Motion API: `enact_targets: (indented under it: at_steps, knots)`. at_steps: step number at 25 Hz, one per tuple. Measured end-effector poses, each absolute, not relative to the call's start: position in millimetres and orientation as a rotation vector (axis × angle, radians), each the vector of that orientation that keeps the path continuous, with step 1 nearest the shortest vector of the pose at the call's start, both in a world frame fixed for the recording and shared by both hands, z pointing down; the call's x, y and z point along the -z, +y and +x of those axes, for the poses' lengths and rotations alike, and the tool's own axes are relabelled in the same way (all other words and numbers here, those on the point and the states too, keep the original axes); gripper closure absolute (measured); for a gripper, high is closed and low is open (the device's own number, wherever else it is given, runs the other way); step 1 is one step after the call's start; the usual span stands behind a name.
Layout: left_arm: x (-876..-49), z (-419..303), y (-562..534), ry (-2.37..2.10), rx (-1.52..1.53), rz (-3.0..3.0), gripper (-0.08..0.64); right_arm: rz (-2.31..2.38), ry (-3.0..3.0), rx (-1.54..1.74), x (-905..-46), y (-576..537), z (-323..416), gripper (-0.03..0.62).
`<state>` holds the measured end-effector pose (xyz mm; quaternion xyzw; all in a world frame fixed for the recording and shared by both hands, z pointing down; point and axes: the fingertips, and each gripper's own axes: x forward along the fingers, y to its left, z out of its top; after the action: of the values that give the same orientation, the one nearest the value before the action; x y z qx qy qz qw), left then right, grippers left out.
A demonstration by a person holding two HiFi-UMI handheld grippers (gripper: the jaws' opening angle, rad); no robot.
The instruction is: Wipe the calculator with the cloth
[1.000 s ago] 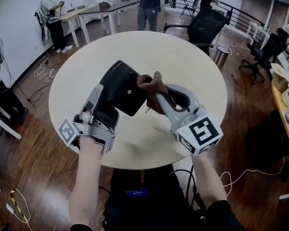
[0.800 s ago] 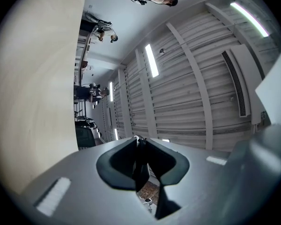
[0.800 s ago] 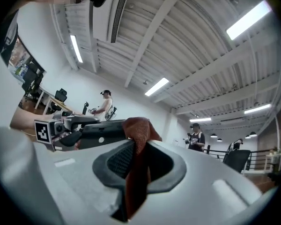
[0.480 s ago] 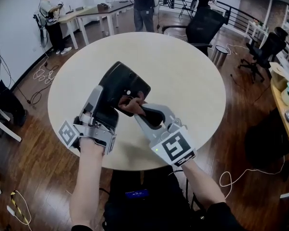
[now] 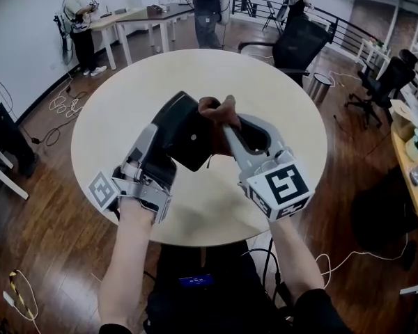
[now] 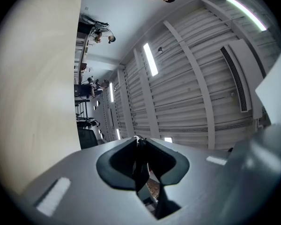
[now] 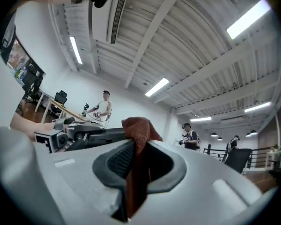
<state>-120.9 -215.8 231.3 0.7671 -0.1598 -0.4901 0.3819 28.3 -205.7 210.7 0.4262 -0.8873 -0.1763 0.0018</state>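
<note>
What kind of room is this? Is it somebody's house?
Not a house; most likely an office or workshop. There are black rolling office chairs, a long desk by the wall, and strip lights on the ceiling.

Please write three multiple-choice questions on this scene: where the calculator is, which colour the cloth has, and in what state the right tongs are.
1. Where is the calculator?
A. On the floor.
B. In the left tongs, above the round table.
C. On a chair.

2. Which colour has the cloth?
A. White.
B. Reddish-brown.
C. Yellow.

3. What is the state of the right tongs?
A. Open, empty.
B. Shut on the calculator.
C. Shut on the cloth.

Key: 1 B, the head view shows it raised off the tabletop; 2 B, both views show this colour; 3 C, the cloth is pinched between them.
</note>
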Motion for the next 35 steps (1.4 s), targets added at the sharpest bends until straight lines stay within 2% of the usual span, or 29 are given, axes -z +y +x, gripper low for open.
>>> enact_targets:
  at_steps: [6,11,15,20,27,29,32,35]
  knots:
    - [-232.2,-122.1,-220.0,-0.433,1.256,1.963,0.497,1.056,-2.756,0.616,-248.0,-178.1,-31.6,0.541]
    - [-237.4,-125.4,-218.8,-0.464,1.240,1.995,0.497,0.694,-2.785,0.525,-299.4,-129.0,-74.1,0.541]
    - [-246.5,-127.7,-218.7,-0.533,1.126,2.124,0.499,0.811,-2.841,0.372,-290.7,-144.0,-43.3,0.542]
    - [-265.1,-103.2,-218.4,-0.568,0.798,2.298,0.499,1.152,-2.818,0.199,-268.1,-204.3,10.0,0.543]
    - [-265.1,-88.8,-217.5,-0.640,0.624,2.476,0.482,1.133,-2.801,0.103,-277.1,-219.7,6.3,0.542]
    - [-266.8,-87.8,-218.4,-0.652,0.583,2.537,0.449,1.121,-2.789,0.099,-279.5,-222.4,2.1,0.543]
    - [-281.3,-76.5,-216.6,-0.698,0.403,2.670,0.329,1.100,-2.764,0.077,-287.1,-226.1,-1.1,0.543]
    - [-297.2,-55.0,-207.9,-0.699,0.166,2.804,0.294,1.094,-2.757,0.036,-297.4,-227.2,-1.5,0.542]
